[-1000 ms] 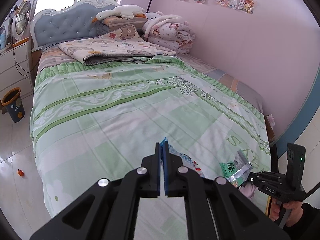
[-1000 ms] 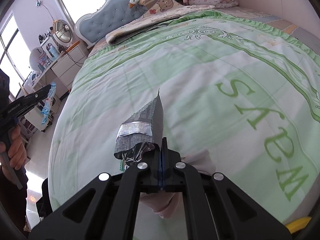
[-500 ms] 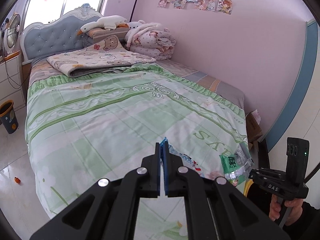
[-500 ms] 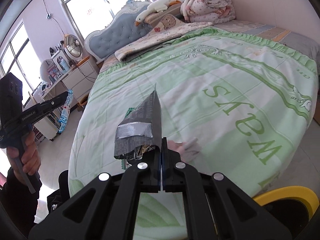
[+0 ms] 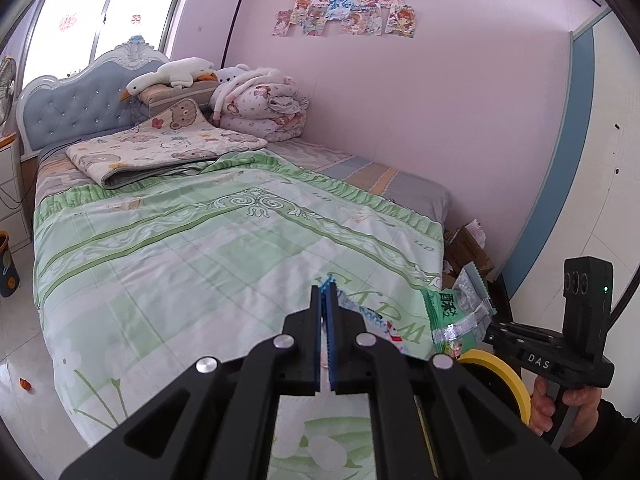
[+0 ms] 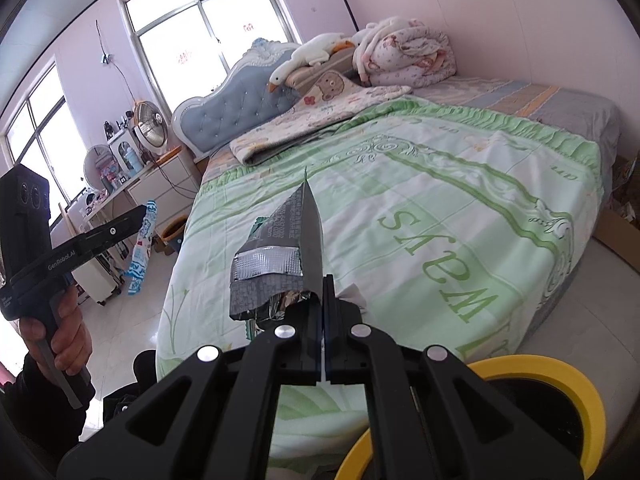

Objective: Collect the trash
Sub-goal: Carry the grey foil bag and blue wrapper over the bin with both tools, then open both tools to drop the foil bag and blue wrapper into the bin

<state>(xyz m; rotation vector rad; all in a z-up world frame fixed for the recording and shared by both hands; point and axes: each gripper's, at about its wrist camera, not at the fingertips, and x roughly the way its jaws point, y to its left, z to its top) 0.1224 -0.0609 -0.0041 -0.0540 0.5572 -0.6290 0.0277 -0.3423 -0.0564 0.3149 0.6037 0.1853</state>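
Observation:
My left gripper is shut on a blue and white wrapper; the right wrist view shows that wrapper hanging from its tips. My right gripper is shut on a green and silver snack bag; the left wrist view shows the same bag held at the foot of the bed. A yellow-rimmed trash bin stands on the floor just below and right of my right gripper, and its rim shows in the left wrist view.
A bed with a green quilt fills the middle, with a folded blanket and pillows at the head. Cardboard boxes lie by the pink wall. A white dresser stands left of the bed.
Both grippers have pulled back from the bed toward its foot, each still holding its wrapper. The yellow bin has come into view under my right gripper.

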